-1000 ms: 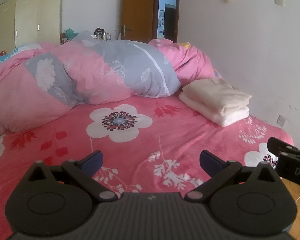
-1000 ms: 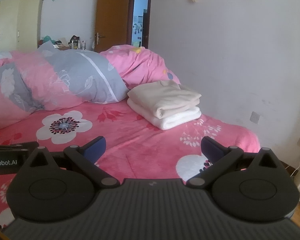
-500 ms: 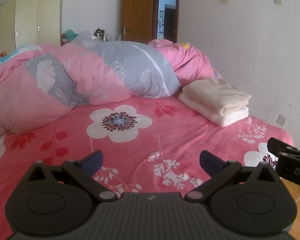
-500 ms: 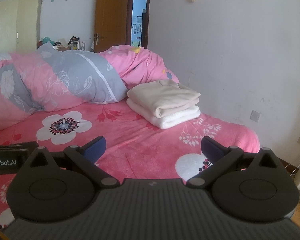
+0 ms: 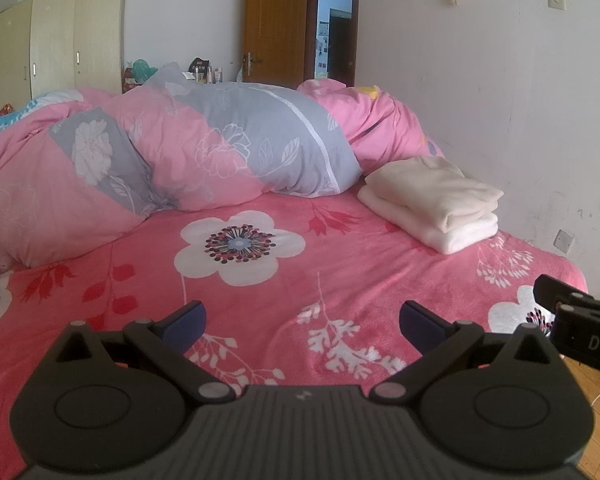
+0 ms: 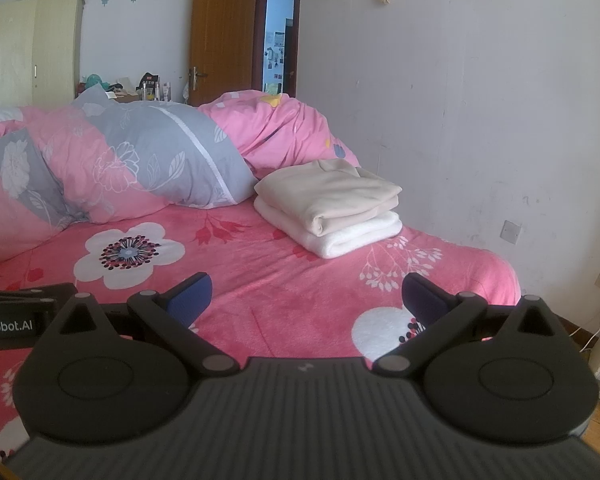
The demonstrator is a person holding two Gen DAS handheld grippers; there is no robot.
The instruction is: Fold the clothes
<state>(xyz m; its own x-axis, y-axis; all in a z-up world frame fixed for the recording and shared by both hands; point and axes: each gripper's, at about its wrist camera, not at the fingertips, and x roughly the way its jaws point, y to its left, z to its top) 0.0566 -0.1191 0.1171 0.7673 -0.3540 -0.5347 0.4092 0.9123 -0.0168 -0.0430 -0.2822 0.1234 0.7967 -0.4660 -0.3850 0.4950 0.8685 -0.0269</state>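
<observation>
Soft, even daylight across both views, brighter blue glow through the open doorway (image 5: 334, 36), faint shadow under the folded clothes (image 6: 332, 208), no harsh glare, strong fisheye bending at the wardrobe (image 5: 60, 40), dark vignetted corners, distant clutter perhaps slightly soft

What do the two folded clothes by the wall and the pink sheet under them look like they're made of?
Cream top piece: soft knit or fleece, matte, with thick rounded folds. White piece beneath: probably plush fleece or terry; its edge looks fuzzy. Pink flowered sheet: likely short-pile fleece, with a velvety, mottled nap. None can be confirmed by sight alone.
</observation>
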